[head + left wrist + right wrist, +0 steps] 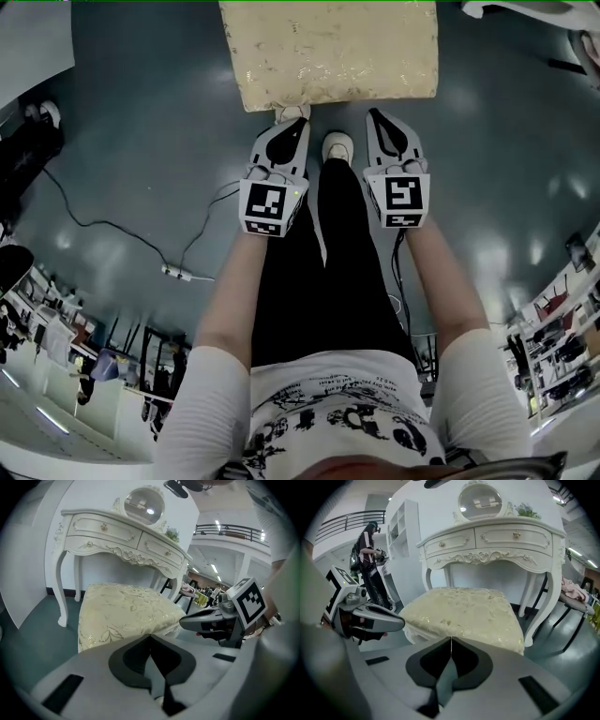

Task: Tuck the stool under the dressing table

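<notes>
The stool [466,611], with a cream cushion patterned in gold, stands on the dark floor [141,141] directly in front of the white dressing table [492,543], lined up between its front legs. Most of the seat lies out in front of the drawers; whether the far edge reaches under the table top cannot be determined.

The left gripper [294,115] hangs just short of the stool's near edge, jaws pressed together with nothing between them. The right gripper [378,114] is level with it, beside it and apart from it. Its jaws also meet and hold nothing. Neither gripper touches the cushion.

A round mirror [479,498] tops the table. One shoe [337,147] shows between the grippers. A cable [112,225] trails across the floor to the left. Another person [370,559] stands in the background.
</notes>
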A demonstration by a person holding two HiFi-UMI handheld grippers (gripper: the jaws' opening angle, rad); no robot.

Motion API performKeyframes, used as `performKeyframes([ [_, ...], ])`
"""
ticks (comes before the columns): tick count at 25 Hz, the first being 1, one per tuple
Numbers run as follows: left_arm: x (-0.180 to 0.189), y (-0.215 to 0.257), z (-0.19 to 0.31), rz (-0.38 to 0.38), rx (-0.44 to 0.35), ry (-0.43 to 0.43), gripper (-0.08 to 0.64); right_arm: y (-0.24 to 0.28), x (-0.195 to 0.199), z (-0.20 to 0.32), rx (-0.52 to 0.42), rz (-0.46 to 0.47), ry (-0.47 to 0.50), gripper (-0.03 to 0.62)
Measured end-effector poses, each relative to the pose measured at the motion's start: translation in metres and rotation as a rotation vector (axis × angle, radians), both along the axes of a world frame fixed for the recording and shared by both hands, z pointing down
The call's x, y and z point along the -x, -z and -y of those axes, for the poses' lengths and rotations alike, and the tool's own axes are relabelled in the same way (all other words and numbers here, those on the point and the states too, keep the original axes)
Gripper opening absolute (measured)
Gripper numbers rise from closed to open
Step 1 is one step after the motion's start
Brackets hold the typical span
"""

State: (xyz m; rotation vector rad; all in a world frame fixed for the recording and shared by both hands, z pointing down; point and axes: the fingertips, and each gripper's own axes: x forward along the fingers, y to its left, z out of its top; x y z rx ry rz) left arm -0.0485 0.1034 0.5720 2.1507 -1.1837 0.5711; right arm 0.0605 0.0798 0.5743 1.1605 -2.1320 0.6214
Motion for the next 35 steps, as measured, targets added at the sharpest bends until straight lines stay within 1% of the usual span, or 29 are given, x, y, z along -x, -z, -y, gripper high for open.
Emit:
performKeyframes([
  [3,0.001,-0.007,0.014,0.017,-0.020,-0.003,0.020,-0.011,0.001,0.003,0.034,0.017,-0.024,0.018],
  [7,0.004,-0.010,0.021,-0.009,-0.001,-0.002,0.020,-0.015,0.001,0.005,0.042,0.008,-0.037,0.018],
  [10,0.006,-0.013,0.020,0.015,0.011,0.001,0.020,-0.017,0.001,0.011,0.038,0.006,-0.064,0.018],
  [13,0.007,-0.017,0.020,0.027,0.032,0.019,0.020,-0.020,0.002,0.015,0.053,0.007,-0.117,0.018],
  [16,0.008,-0.015,0.024,0.026,0.029,0.026,0.020,-0.020,0.003,0.014,0.049,0.005,-0.121,0.018],
  [19,0.010,-0.014,0.022,0.033,0.036,0.046,0.020,-0.019,0.005,0.011,0.053,0.030,-0.125,0.017],
  [21,0.011,-0.014,0.022,0.038,0.036,0.062,0.020,-0.020,0.006,0.010,0.061,0.056,-0.156,0.017],
  [23,0.011,-0.014,0.027,0.042,0.028,0.074,0.020,-0.020,0.005,0.015,0.064,0.059,-0.184,0.017],
  [27,0.013,-0.009,0.057,0.037,0.014,0.091,0.020,-0.016,0.007,0.044,0.063,0.060,-0.218,0.017],
  [32,0.019,-0.006,0.111,0.028,-0.011,0.110,0.021,-0.012,0.012,0.096,0.038,0.056,-0.189,0.017],
  [35,0.026,-0.011,0.140,-0.018,0.007,0.135,0.020,-0.016,0.019,0.124,0.042,0.069,-0.195,0.017],
])
